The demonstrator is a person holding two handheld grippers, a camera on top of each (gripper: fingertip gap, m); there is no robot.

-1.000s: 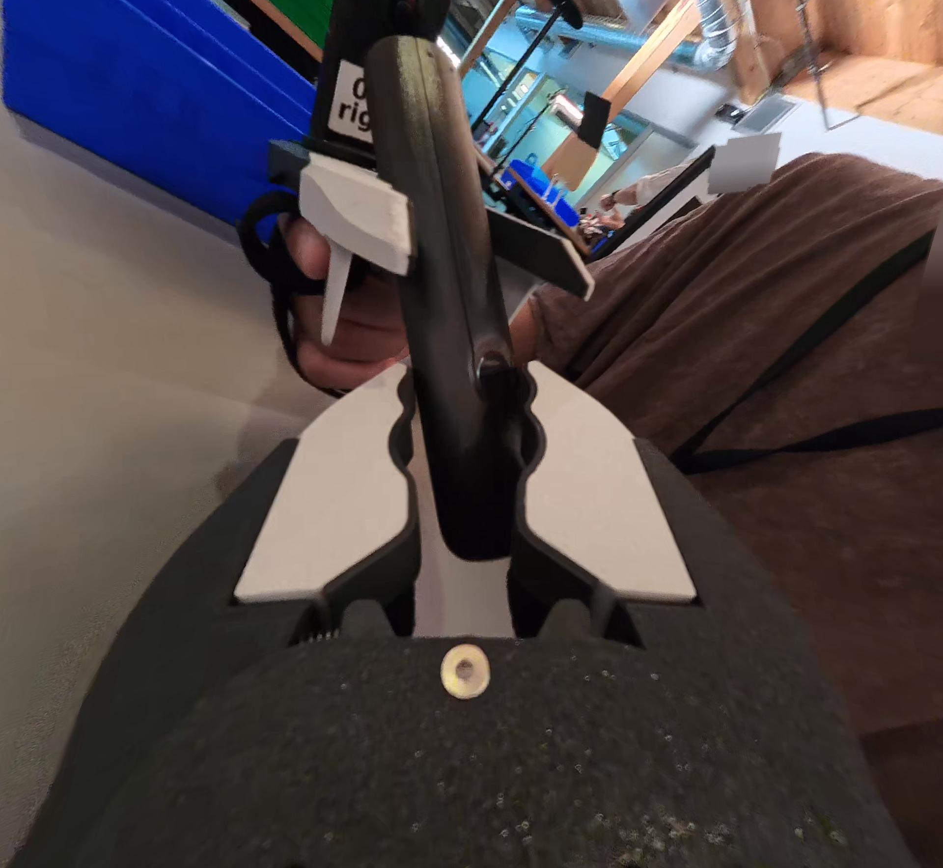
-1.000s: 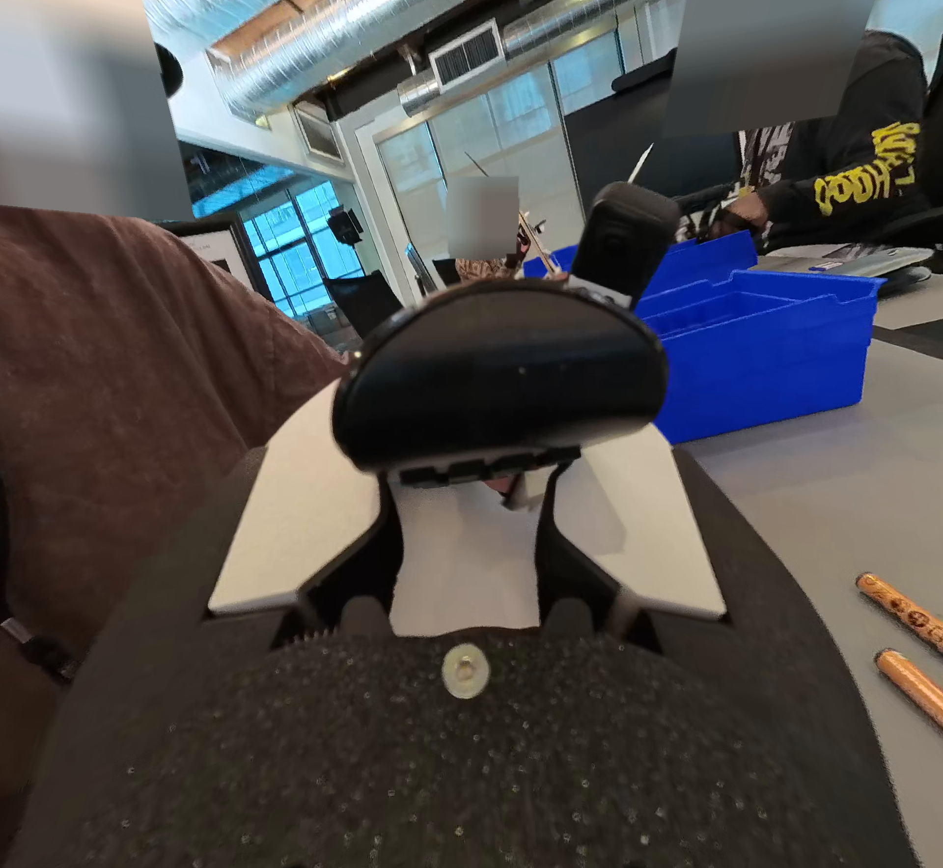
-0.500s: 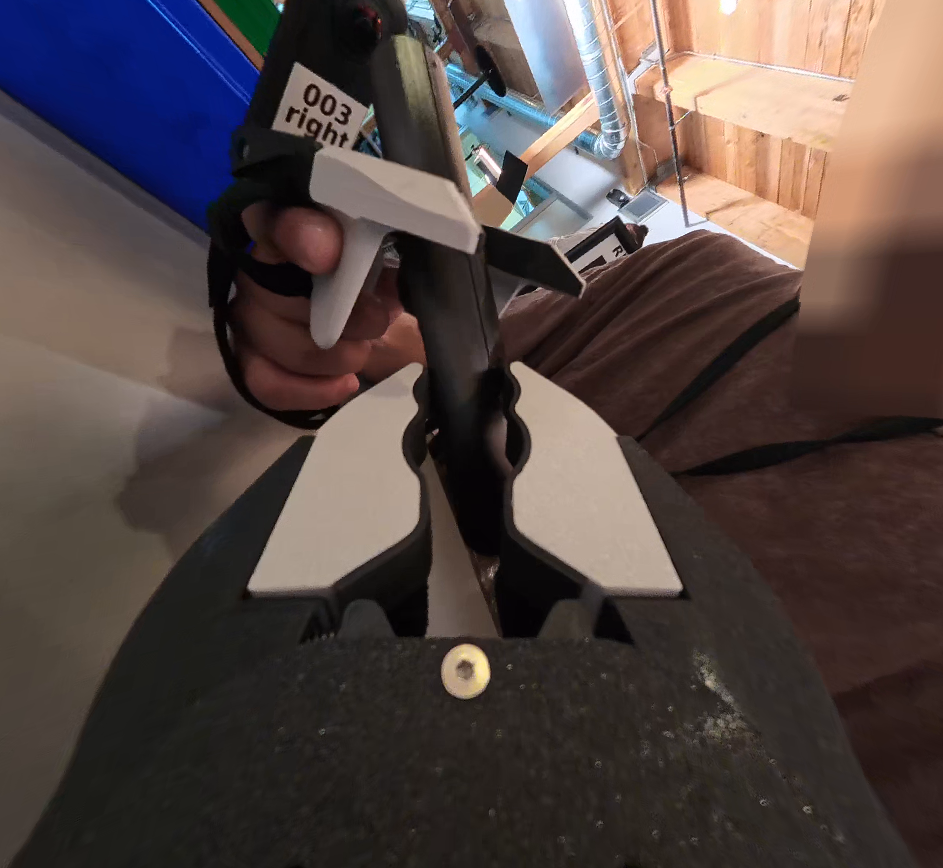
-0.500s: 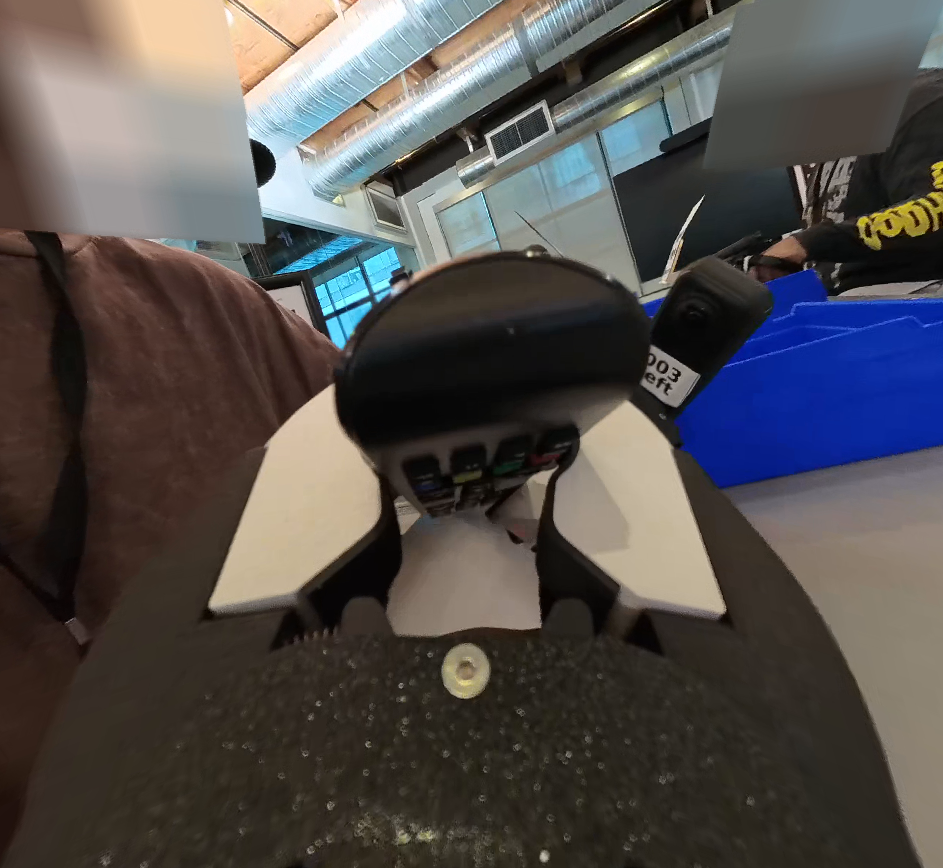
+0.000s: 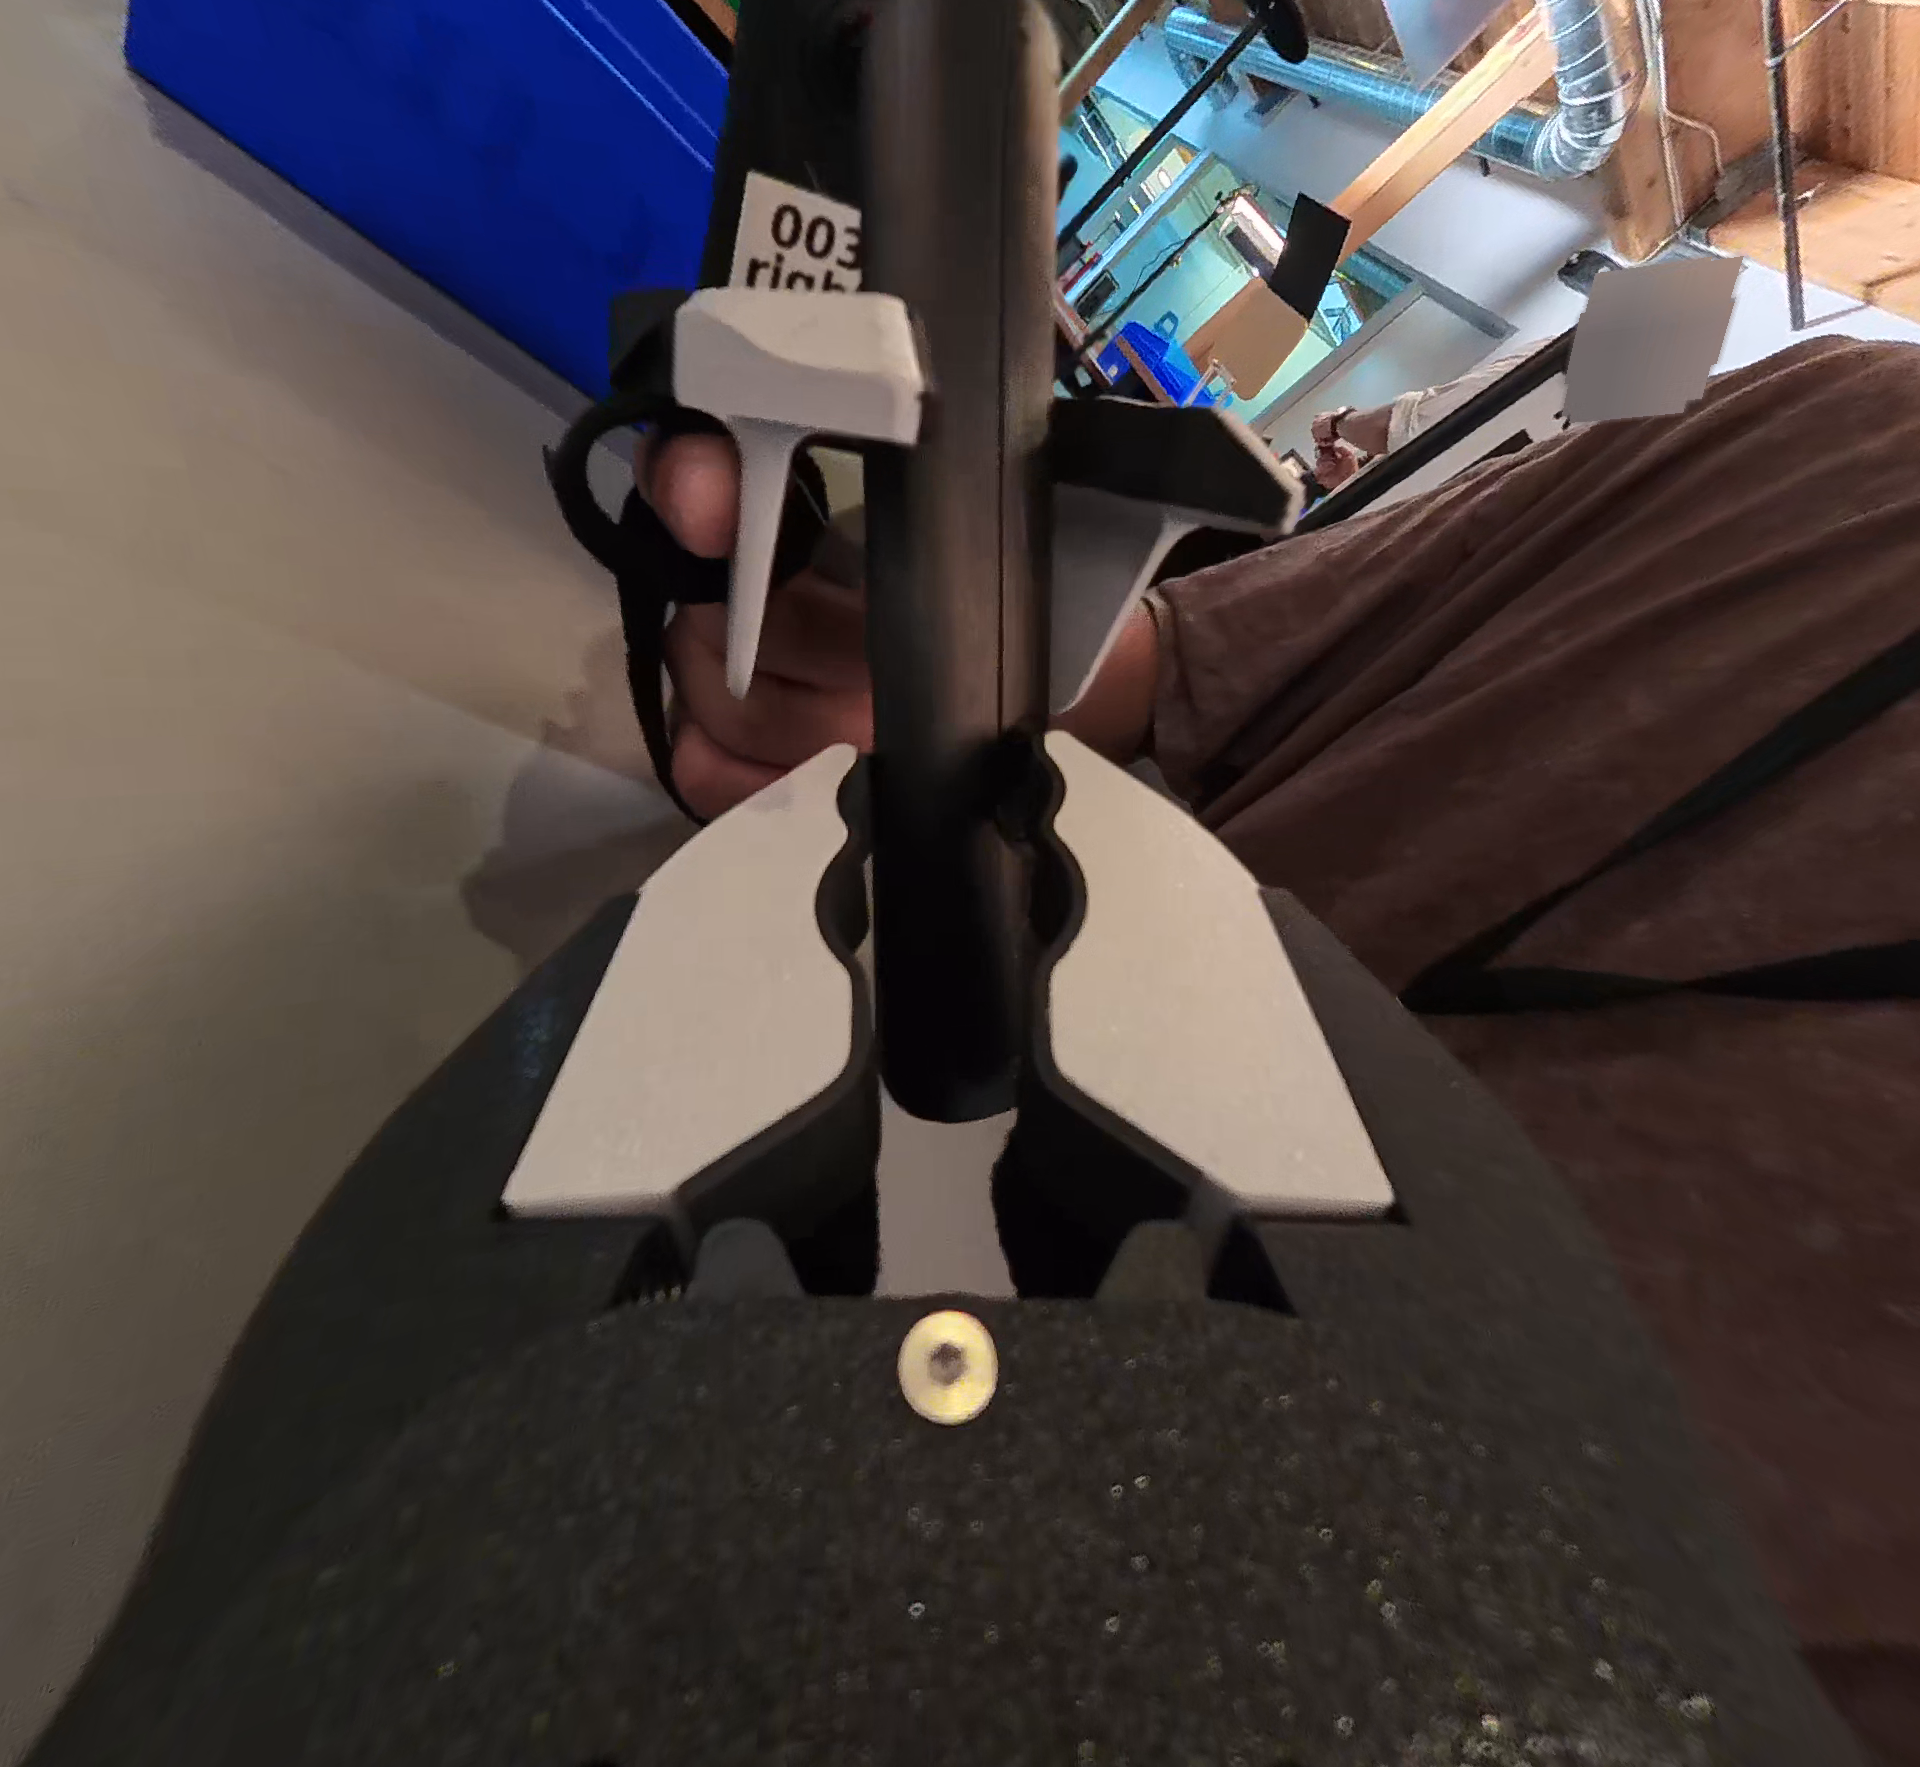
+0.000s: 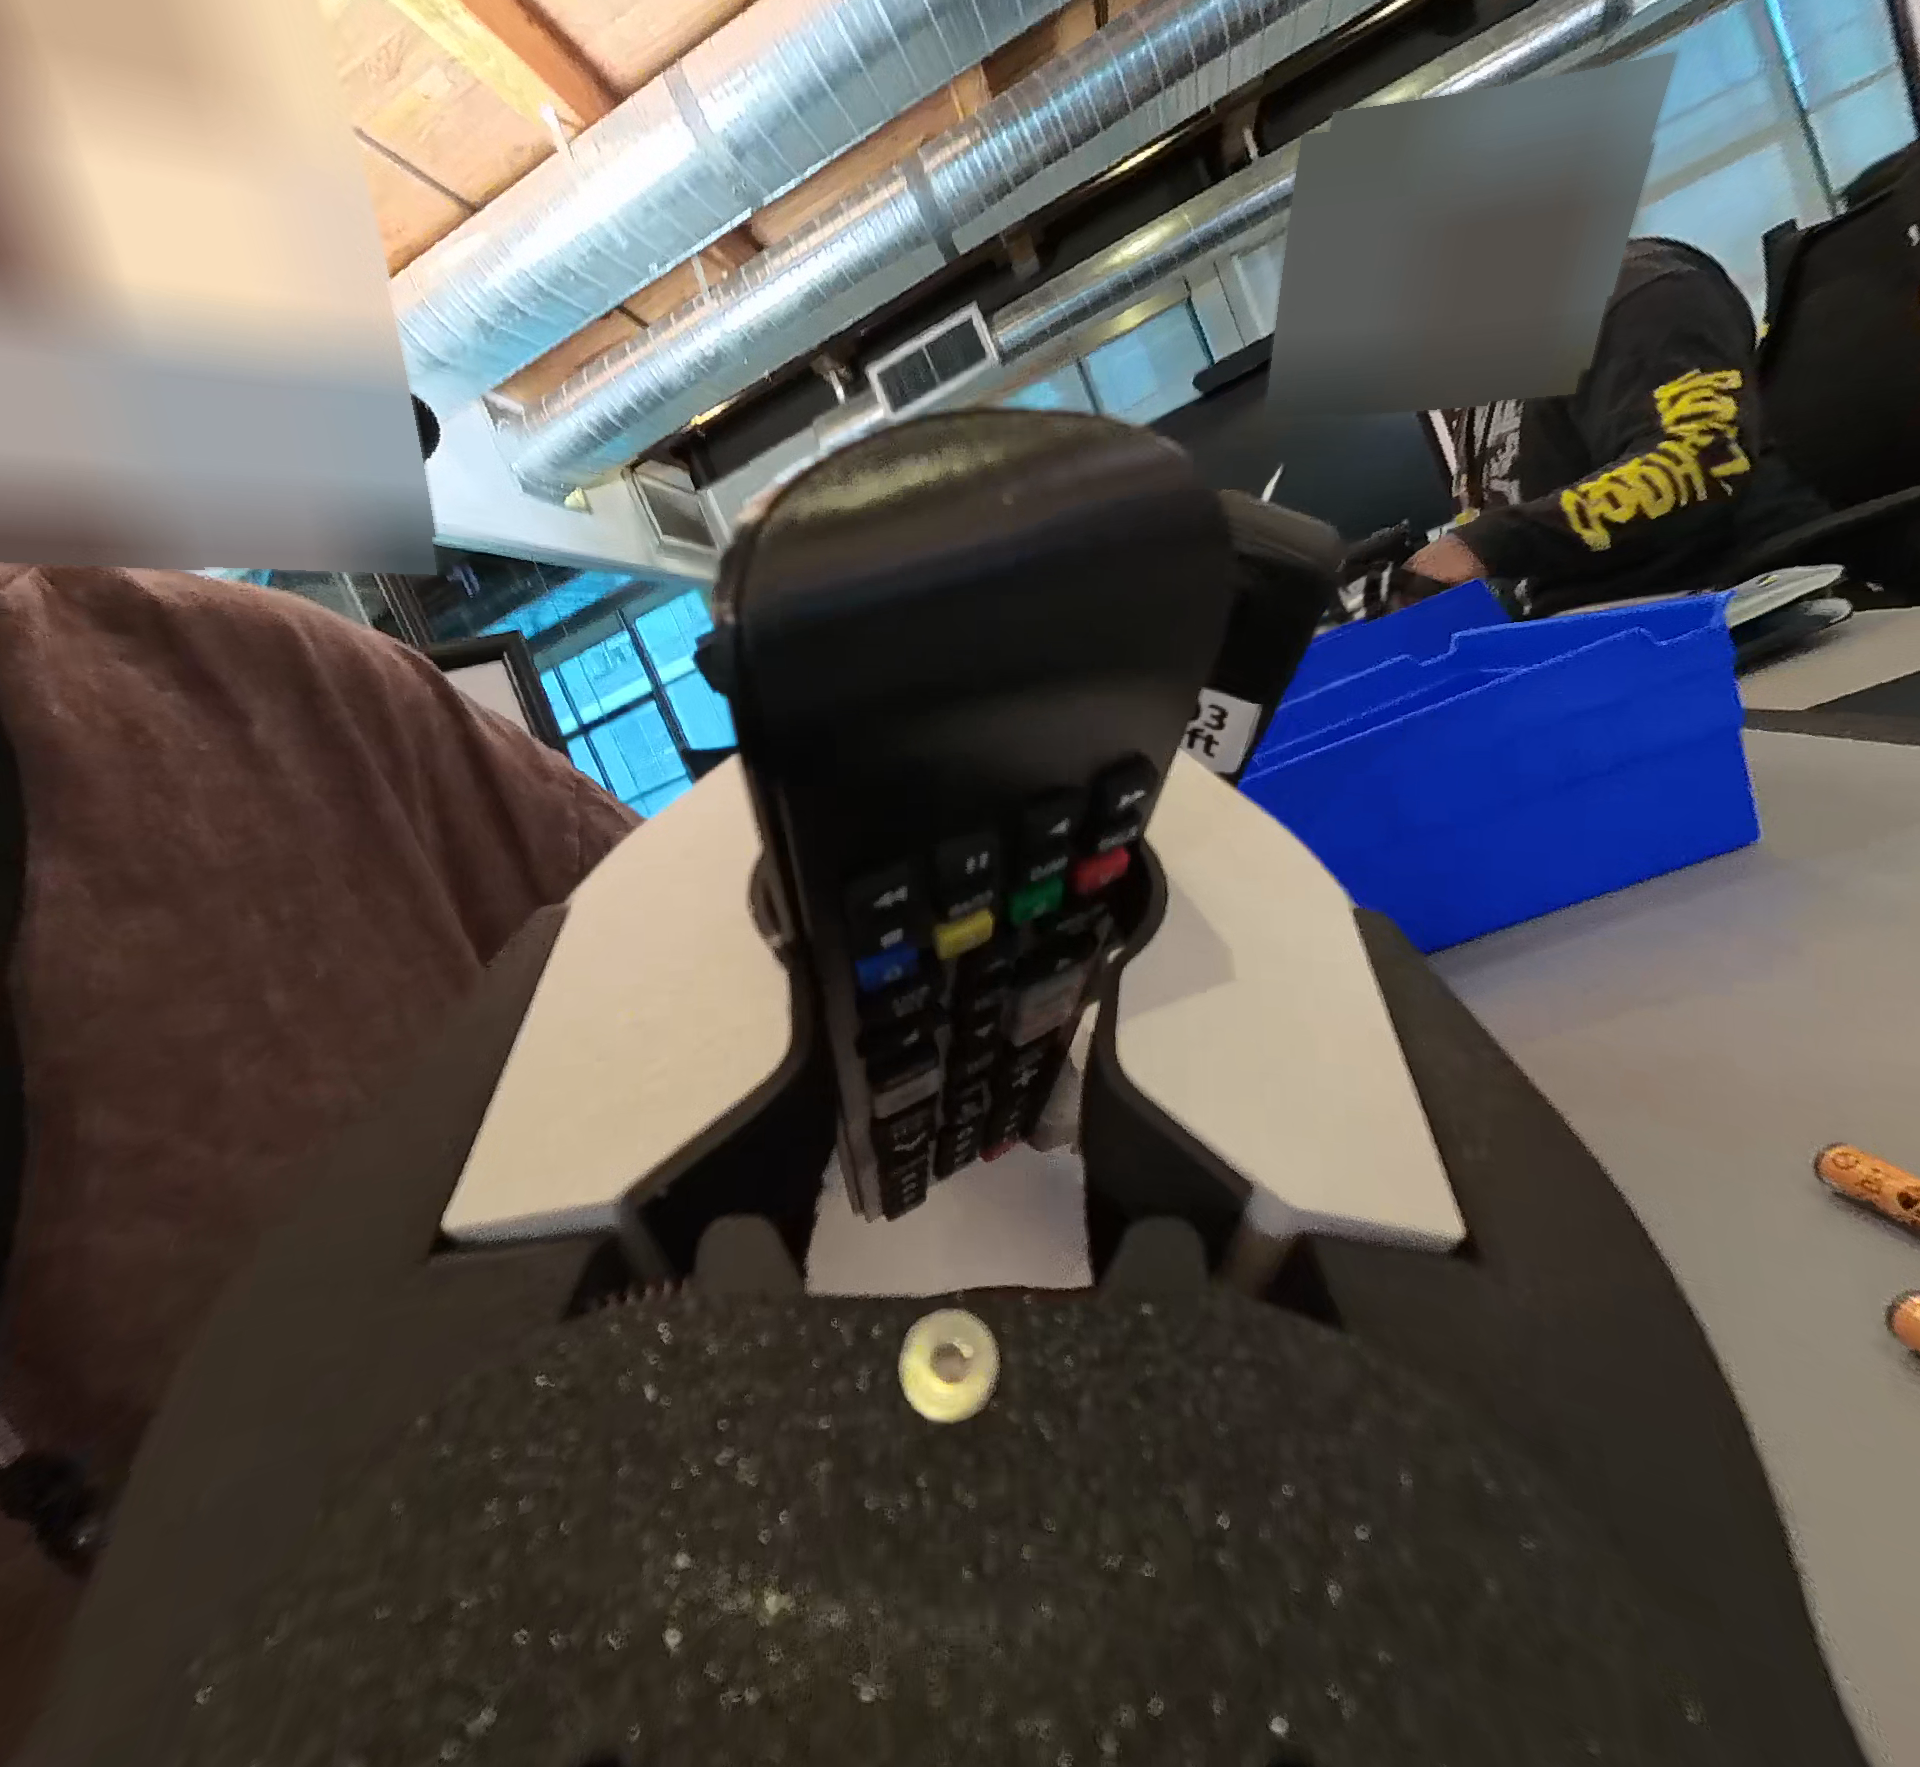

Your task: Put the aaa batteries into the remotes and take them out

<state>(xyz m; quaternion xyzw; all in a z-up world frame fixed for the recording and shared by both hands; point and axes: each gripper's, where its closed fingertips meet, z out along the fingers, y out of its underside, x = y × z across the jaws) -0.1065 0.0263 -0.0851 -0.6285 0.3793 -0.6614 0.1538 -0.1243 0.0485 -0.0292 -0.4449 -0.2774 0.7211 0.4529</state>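
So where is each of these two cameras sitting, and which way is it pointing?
Left wrist view: on the left gripper, looking along its fingers at the black remote edge-on; the right gripper and the hand holding it show beyond.
Right wrist view: on the right gripper, facing the remote's button side, two batteries lying to the side.
Shared: remote, blue bin, brown sleeve.

Black remote [image 6: 966,751] upright, clamped at both ends, coloured buttons visible; two copper-coloured batteries [image 6: 1865,1182] on grey tabletop [image 6: 1621,1052].
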